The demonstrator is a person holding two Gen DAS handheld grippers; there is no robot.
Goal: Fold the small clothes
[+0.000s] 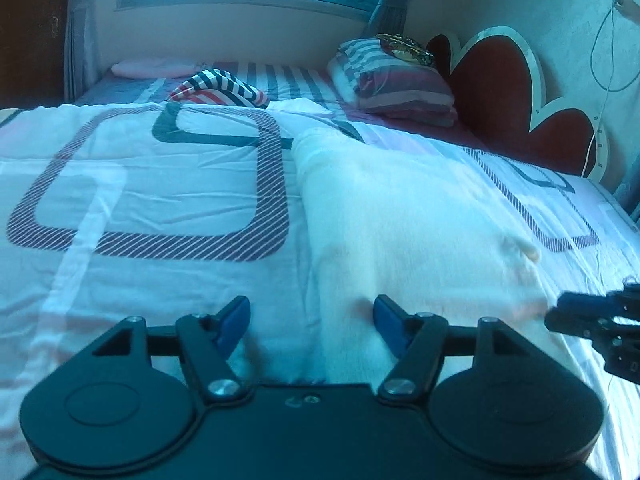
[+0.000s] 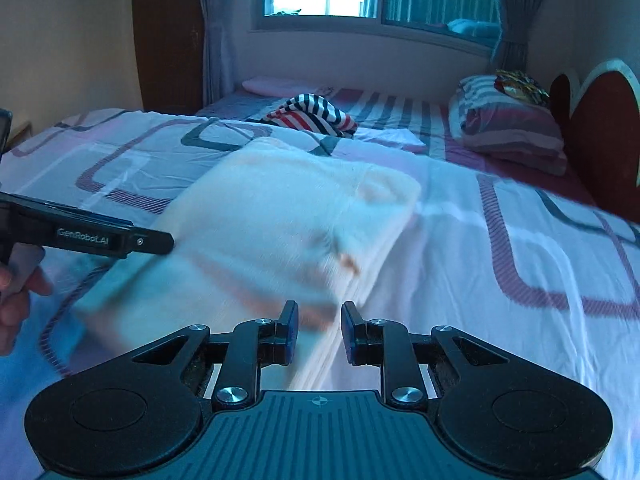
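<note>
Bedspread [image 1: 160,184] with looped stripe patterns fills the left of my view, bare and flat, which is why I work on the bed: it gives the cloth a wide, soft surface to lie on. Far off on the left, a striped garment [image 1: 220,88] sits crumpled by the far edge, well apart from my work; I judge it is waiting its turn.

My left gripper [image 1: 312,324] has its blue pads spread wide. The near left edge of the white garment [image 1: 400,220] lies between them, but the pads do not press on it, so nothing is held. I read this as a let-go after laying a fold down, though the blur makes the contact hard to judge.

The white garment itself lies in the middle of the bed, already doubled into a thick rectangle with stacked layers showing along its right edge in the right wrist view. It rests flat, so the fold keeps its shape without my help.

My right gripper [image 2: 318,332] is narrow, its pads close together with a small gap. The garment's near corner lies under and just beyond the pads; whether they pinch any cloth I cannot tell.

Far right, folded striped bedding [image 1: 400,84] is stacked by the red headboard [image 1: 500,92], out of the way.
</note>
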